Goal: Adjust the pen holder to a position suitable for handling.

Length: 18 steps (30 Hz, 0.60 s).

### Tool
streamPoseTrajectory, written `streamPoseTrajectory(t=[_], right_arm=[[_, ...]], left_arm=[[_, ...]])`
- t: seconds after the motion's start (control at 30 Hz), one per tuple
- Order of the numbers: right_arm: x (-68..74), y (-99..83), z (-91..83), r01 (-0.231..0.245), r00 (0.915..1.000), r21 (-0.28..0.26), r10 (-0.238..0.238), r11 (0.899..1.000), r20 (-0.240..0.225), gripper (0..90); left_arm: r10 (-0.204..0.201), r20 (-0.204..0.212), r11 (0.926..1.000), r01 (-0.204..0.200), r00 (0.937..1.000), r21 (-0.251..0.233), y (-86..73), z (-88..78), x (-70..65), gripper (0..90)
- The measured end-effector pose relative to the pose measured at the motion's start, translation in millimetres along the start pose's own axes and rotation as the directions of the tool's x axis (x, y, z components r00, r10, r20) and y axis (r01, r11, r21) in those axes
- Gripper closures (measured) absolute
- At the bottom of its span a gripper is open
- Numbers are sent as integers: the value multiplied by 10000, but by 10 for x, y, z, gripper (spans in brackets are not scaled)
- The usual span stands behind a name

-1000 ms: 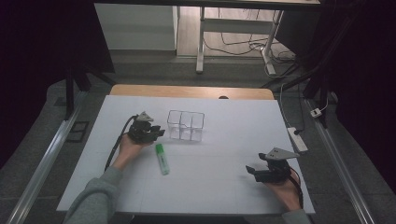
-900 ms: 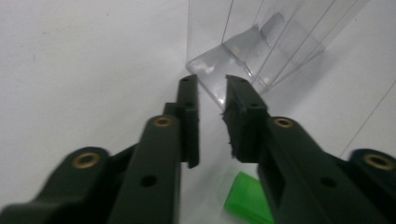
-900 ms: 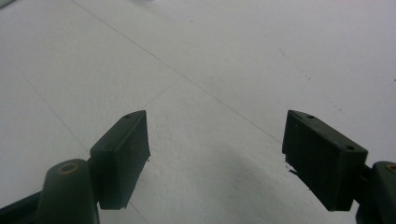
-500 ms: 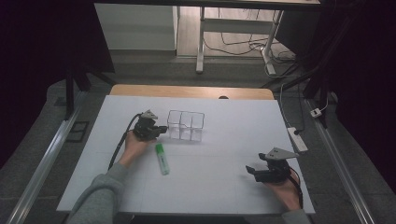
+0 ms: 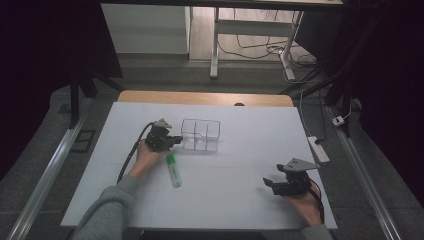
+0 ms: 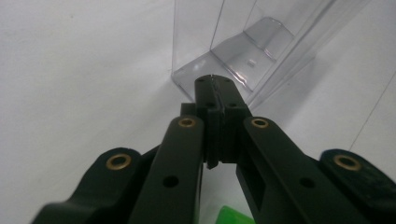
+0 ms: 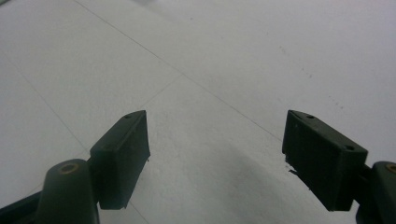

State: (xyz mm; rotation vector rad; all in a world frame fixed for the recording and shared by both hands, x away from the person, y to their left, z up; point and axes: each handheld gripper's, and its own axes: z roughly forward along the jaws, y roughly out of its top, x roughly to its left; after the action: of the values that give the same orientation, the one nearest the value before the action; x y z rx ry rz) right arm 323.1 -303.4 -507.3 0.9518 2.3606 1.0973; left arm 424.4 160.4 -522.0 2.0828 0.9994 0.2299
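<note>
My left gripper [image 5: 174, 139] lies on the white table with its jaws pressed flat together and nothing between them. In the left gripper view its tips [image 6: 215, 87] stop just short of the near wall of a clear plastic box [image 6: 243, 46]. The clear box [image 5: 201, 134] has several compartments and stands upright at the table's middle. A green marker [image 5: 173, 170] lies just in front of the left hand; its green end [image 6: 233, 215] shows under the jaws. My right gripper [image 5: 271, 183] rests at the front right, jaws wide apart [image 7: 215, 140] over bare table.
The white table top [image 5: 225, 210] has a wooden strip [image 5: 205, 97] along its far edge. A white power strip [image 5: 318, 148] lies off the right edge. A black cable [image 5: 131, 155] trails from the left gripper toward the front left.
My left gripper has shifted a little to the right, toward the clear box. The right gripper and the marker have stayed where they were.
</note>
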Motion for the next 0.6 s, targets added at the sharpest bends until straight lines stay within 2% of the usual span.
streamPoseTrajectory(t=[0.4, 0.6], right_arm=[[3, -5, 9, -40, 10000, -38, 40, 10000, -40, 227], [1, -7, 12, -51, 10000, -16, 51, 10000, -48, 228]], left_arm=[[456, 268, 9988, -460, 9986, 156, 103, 116, -152, 889], [505, 361, 9986, -511, 9981, 161, 142, 164, -204, 889]])
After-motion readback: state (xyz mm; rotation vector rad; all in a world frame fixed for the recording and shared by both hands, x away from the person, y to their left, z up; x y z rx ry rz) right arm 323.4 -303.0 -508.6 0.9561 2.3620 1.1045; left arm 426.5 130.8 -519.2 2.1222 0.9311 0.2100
